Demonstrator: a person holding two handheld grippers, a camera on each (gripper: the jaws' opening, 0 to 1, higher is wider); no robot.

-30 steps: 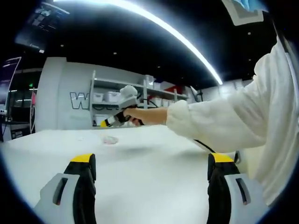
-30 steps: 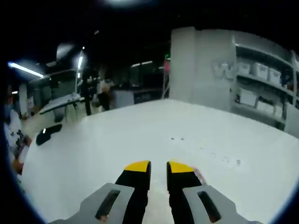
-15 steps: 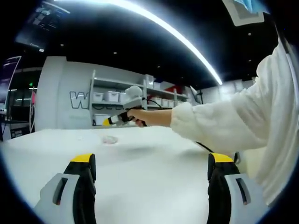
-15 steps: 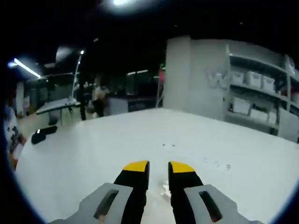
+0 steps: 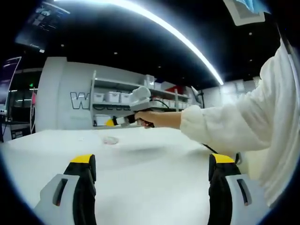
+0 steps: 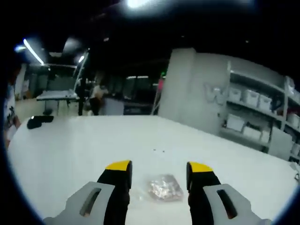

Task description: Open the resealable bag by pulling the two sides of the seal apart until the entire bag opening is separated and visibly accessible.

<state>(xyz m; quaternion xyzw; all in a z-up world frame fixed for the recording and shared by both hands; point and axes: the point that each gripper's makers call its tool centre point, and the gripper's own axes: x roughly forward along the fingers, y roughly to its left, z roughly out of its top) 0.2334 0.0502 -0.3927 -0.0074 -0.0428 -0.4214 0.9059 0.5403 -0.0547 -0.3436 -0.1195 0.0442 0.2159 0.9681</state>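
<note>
A small clear resealable bag [image 6: 165, 188] with pale contents lies flat on the white table [image 6: 70, 150]. My right gripper [image 6: 159, 167] is open and hovers just over it, one yellow-tipped jaw on each side, not touching. In the left gripper view the same bag [image 5: 110, 140] is a small patch far out on the table, and the right gripper [image 5: 111, 123] hangs above it, held by a hand in a white sleeve [image 5: 225, 131]. My left gripper [image 5: 152, 161] stands wide open low over the near table, with nothing between its jaws.
Shelving with white bins [image 5: 112, 97] stands behind the table. A dark object [image 6: 40, 121] lies near the table's far left edge in the right gripper view. People stand by another table [image 6: 93, 96] far back.
My right gripper has opened from nearly shut and pulled back a little, so the bag now lies in plain sight between its jaws. The left gripper has stayed still.
</note>
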